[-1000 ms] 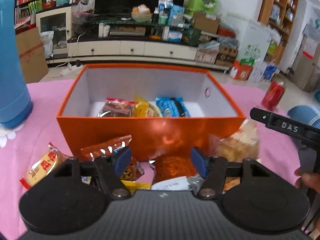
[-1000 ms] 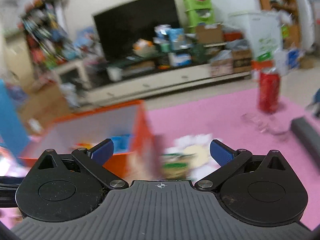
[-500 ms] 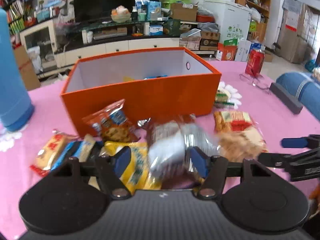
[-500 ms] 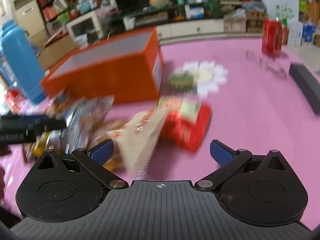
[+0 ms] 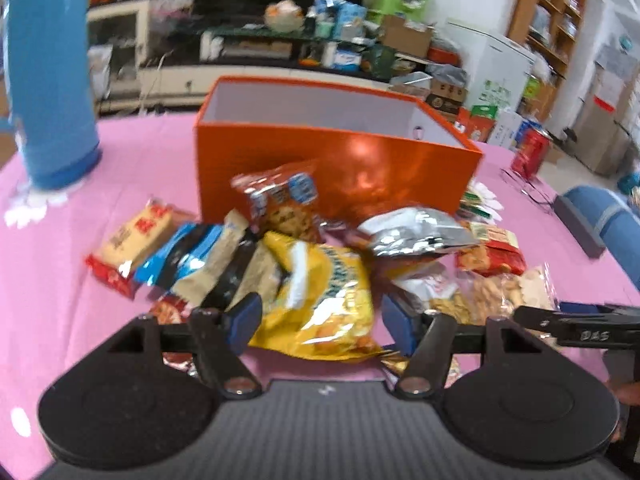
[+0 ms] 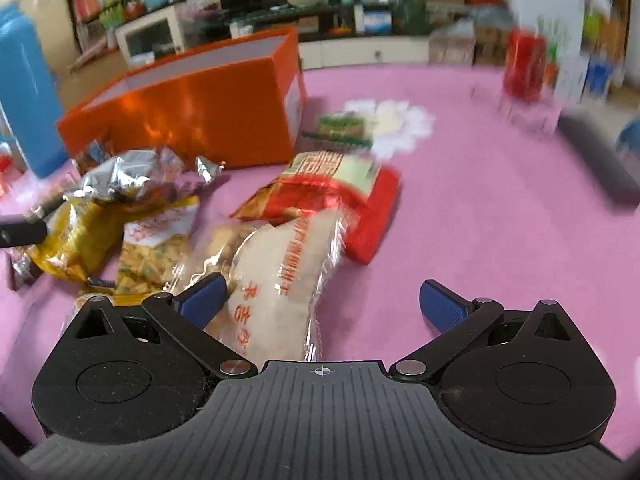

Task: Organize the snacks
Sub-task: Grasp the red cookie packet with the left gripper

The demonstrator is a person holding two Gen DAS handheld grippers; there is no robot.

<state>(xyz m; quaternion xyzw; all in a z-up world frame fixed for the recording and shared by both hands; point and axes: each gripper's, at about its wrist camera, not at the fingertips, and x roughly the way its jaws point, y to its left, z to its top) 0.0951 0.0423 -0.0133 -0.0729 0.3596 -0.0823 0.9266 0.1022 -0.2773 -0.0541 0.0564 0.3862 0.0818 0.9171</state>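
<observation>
An open orange box (image 5: 340,160) stands on the pink table (image 6: 480,220); it also shows in the right wrist view (image 6: 192,120). A pile of snack packets lies in front of it. My left gripper (image 5: 320,320) is open, with a yellow chip bag (image 5: 320,300) between its fingers. A silver packet (image 5: 416,228) and a red-and-blue cookie packet (image 5: 280,196) lie behind it. My right gripper (image 6: 324,304) is open over a clear bag of pale crackers (image 6: 280,280), with a red packet (image 6: 340,196) beyond. The right gripper's arm (image 5: 580,320) shows at the left view's right edge.
A tall blue flask (image 5: 52,80) stands at the table's left. A red can (image 6: 524,64) and a dark block (image 6: 596,156) are at the right. A small green packet (image 6: 340,128) lies by the box's end. Shelves and a TV stand fill the room behind.
Both grippers have pulled back from the box towards the pile of packets on the table. The left gripper now frames the yellow bag, the right the cracker bag.
</observation>
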